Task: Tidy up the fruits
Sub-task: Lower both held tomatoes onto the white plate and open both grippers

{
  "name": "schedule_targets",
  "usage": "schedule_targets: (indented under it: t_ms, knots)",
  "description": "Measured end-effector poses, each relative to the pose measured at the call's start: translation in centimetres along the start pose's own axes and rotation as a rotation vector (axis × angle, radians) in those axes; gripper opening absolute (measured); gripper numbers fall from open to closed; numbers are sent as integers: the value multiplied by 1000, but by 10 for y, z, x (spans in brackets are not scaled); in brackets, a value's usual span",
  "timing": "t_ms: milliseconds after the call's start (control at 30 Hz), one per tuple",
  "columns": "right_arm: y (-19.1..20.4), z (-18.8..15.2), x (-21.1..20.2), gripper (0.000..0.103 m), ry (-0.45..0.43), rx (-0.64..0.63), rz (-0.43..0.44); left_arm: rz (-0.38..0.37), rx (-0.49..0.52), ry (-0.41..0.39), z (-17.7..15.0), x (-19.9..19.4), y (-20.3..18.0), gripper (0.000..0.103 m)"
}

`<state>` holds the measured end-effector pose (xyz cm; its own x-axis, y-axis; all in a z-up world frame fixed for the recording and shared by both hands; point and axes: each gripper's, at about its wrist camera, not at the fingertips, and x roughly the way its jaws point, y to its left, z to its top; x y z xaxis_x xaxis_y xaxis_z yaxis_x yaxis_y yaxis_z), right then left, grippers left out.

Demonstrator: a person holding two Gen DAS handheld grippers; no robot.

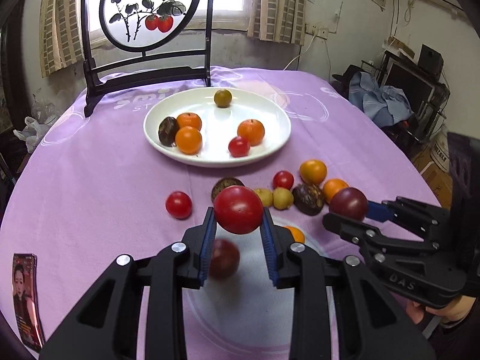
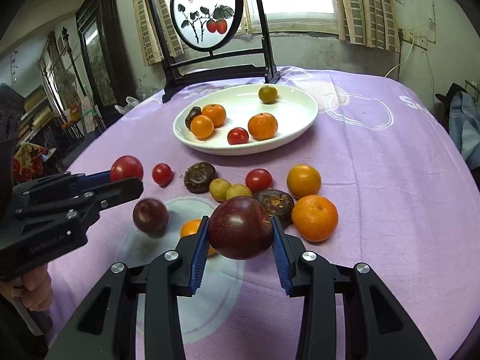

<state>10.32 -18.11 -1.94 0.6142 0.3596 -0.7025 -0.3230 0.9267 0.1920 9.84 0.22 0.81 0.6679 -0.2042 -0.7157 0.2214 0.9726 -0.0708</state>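
The left claw (image 1: 239,220) is clamped on a red tomato (image 1: 238,209), the right claw (image 2: 240,234) on a dark plum (image 2: 240,228) — both lifted above the tabletop (image 2: 390,180). The white plate (image 1: 279,144) lies beyond, well inside the edges, with bare room at its middle.

tablecloth (image 1: 90,180): lilac, white ring pattern | plate (image 1: 270,150): white | held tomato (image 1: 238,209): red | held plum (image 2: 240,228): dark purple | gripper pads (image 2: 200,255): blue
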Motion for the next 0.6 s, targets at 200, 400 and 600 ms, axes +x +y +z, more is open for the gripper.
schedule_targets:
  t_ms: [200, 400, 600]
  knots:
    - [11, 38, 2, 40, -42, -71, -24, 28, -5, -8, 44, 18, 12, 29]
    - [11, 91, 46, 40, -20, -116, -50, 72, -35, 26, 87, 63, 30, 29]
    - [-4, 118, 96, 40, 27, -97, -103, 96, -31, 71, 120, 111, 40, 29]
